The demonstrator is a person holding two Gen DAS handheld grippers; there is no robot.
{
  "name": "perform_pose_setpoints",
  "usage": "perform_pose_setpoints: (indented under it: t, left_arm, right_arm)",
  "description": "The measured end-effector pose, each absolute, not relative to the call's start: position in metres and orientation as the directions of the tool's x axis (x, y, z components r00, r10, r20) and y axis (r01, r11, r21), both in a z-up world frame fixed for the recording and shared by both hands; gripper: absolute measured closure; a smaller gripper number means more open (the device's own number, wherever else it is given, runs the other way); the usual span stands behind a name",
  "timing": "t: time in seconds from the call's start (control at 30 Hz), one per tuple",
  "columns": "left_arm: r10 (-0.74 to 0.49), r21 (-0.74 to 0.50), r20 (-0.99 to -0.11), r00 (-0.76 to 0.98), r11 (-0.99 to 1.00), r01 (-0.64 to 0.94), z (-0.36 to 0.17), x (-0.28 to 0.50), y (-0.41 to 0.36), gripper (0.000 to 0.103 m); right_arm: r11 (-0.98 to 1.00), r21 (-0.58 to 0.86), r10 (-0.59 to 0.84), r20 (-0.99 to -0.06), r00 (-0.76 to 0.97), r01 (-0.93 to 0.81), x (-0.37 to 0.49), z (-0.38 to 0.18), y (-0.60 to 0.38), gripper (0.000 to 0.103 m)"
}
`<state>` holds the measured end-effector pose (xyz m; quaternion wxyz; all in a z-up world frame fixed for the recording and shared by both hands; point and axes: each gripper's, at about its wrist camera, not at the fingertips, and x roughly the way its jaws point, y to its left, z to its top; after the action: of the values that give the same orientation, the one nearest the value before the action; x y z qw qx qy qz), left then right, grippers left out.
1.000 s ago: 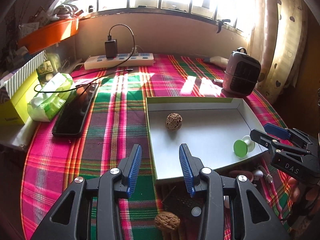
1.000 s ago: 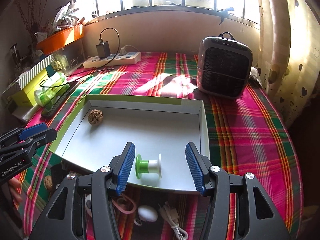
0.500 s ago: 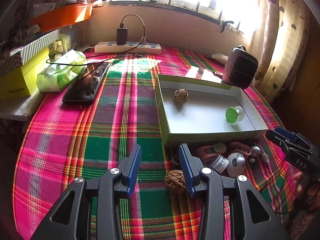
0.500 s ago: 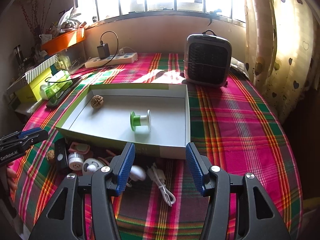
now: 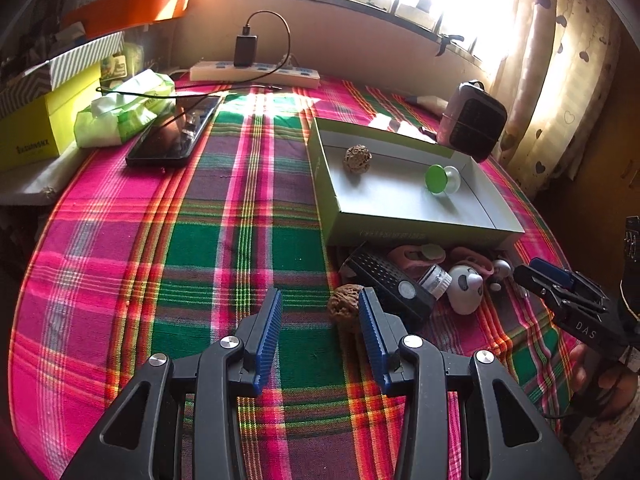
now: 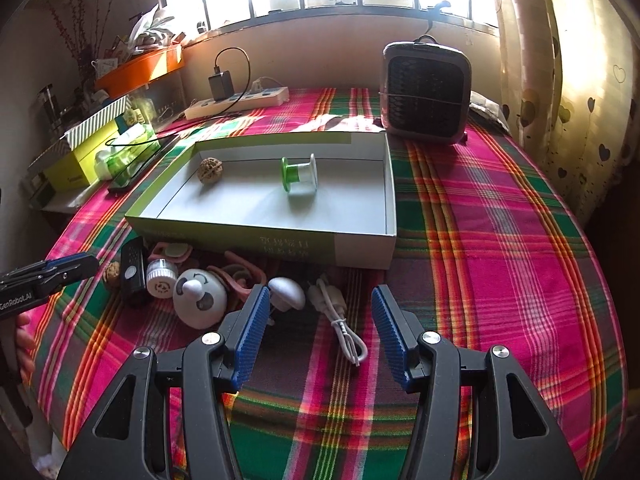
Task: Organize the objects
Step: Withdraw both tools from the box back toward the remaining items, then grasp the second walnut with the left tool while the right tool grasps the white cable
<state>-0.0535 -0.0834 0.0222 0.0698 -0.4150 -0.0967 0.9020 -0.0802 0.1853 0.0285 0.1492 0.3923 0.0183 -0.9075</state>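
Left wrist view: left gripper (image 5: 318,312) fingers wide, empty, loose walnut (image 5: 343,307) just inside right finger on plaid worktop (image 5: 224,240). Tray (image 6: 360,246) holds one walnut (image 6: 209,170) and green spool (image 6: 299,174). Right gripper (image 6: 316,322) fingers wide, empty, over white cable (image 6: 340,316). Small clutter, perhaps toys, waits outside tray; most sorting left

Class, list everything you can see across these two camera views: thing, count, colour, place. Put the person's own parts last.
Box: 1, green and white, mid-table.
Walnuts: 2, brown; one in box, one in front of it.
Spool: 1, green and white, in box.
Panda toy: 1, white, front clutter.
Cable: 1, white, front.
Black device: 1, front clutter.
Heater: 1, grey, behind box.
Power strip: 1, white, back.
Phone: 1, black, left.
Left gripper: open.
Right gripper: open.
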Motion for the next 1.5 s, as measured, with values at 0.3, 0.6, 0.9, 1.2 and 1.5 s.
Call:
perform_pose_setpoints:
  t: [0.3, 0.6, 0.9, 1.2, 1.5]
  left_arm:
    - [0.229, -0.250, -0.739, -0.634, -0.967, -0.058, 0.018, -0.055, -0.083, 0.065]
    - [0.248, -0.265, -0.741, -0.624, -0.962, -0.069, 0.017, -0.055, -0.080, 0.065]
    - [0.260, -0.258, -0.752, -0.606, -0.962, -0.093, 0.014, -0.060, -0.069, 0.065]
    - [0.244, -0.236, -0.768, -0.592, -0.967, -0.092, 0.008, -0.066, -0.063, 0.065]
    - [0.217, -0.195, -0.772, -0.598, -0.975, -0.102, 0.007, -0.071, -0.059, 0.065]
  right_arm:
    - [-0.961, 0.070, -0.233, -0.725, -0.649, 0.267, -0.079, 0.027, 0.190, 0.049]
    - [-0.972, 0.048, -0.186, -0.754, -0.630, 0.229, -0.079, 0.017, 0.209, 0.049]
    - [-0.961, 0.035, -0.199, -0.774, -0.601, 0.273, -0.091, 0.012, 0.200, 0.049]
    - [-0.954, -0.002, -0.185, -0.781, -0.596, 0.298, -0.100, 0.010, 0.196, 0.049]
    - [-0.955, -0.007, -0.180, -0.781, -0.598, 0.297, -0.101, 0.010, 0.195, 0.049]
